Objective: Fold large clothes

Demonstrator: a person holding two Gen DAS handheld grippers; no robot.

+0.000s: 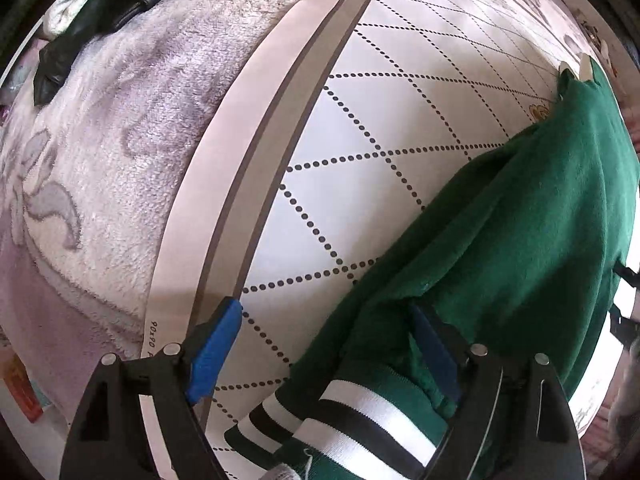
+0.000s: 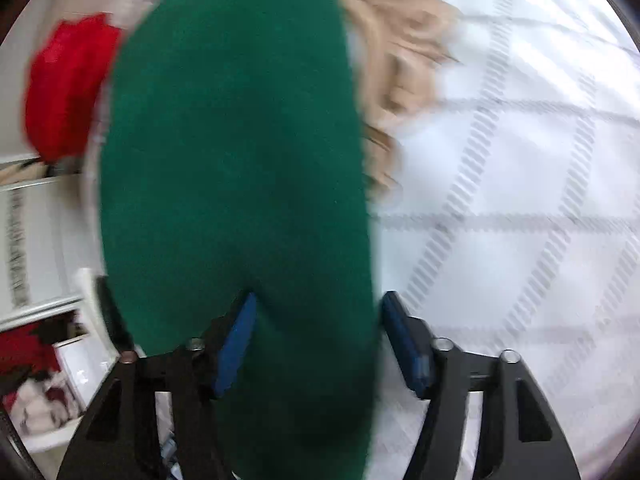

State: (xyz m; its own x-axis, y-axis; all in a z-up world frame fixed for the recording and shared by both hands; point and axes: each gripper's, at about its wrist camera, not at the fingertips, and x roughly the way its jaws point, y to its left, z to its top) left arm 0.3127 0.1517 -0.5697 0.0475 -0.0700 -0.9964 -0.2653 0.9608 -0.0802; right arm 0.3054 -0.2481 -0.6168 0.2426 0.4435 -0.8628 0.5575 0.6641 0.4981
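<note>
White matting with a dotted diamond grid [image 1: 400, 92] covers the tabletop, and a fluffy pale blanket [image 1: 120, 120] lies beyond its edge. Across the mat stretches the green garment [image 1: 520, 220], its striped black-and-white cuff [image 1: 360, 420] bunched near the left tongs [image 1: 324, 344]. Those tongs stand spread wide, the cloth draped over the right finger and not pinched. In the blurred right wrist view, the right tongs [image 2: 316, 332] are also parted, with the green fabric hanging between the blue pads [image 2: 236, 344]. A tan garment [image 2: 400, 40] and something red [image 2: 68, 88] lie behind.
</note>
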